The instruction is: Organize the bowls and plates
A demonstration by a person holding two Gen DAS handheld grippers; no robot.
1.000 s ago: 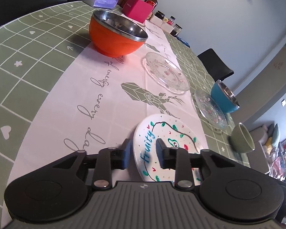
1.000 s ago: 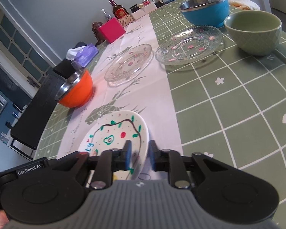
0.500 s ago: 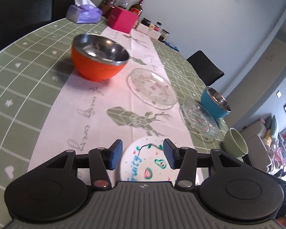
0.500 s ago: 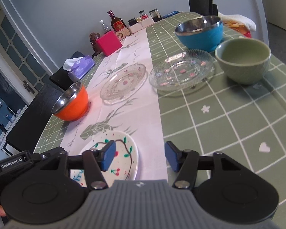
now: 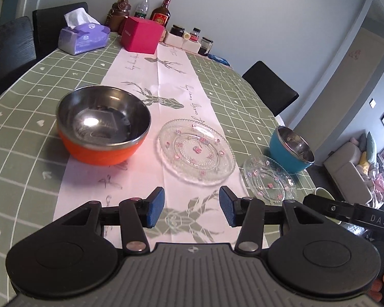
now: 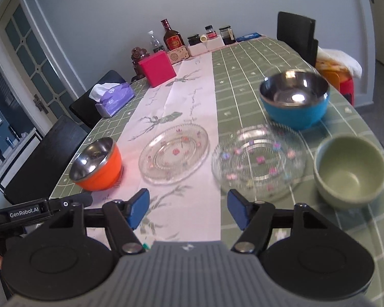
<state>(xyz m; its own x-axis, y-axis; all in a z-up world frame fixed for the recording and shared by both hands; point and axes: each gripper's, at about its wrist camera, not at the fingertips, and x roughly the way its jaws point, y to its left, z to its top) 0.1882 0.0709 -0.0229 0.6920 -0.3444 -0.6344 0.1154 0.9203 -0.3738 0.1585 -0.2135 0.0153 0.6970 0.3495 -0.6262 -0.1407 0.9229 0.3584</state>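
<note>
Home dining room: long table [image 5: 25, 138] covered in green checked cloth, dark chairs [image 5: 270, 90], tissue box [image 5: 83, 38], liquor bottle [image 6: 172, 37]; sofa [image 5: 350, 168] seen beyond.

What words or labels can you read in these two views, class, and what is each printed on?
"GenRobot.AI": on the black bar at the lower left of the right wrist view.
"DAS": on the black bar at the lower right of the left wrist view.
Cursive script on the white table runner: too distorted to read.
Bottle label and tissue box print: too small to read.
</note>
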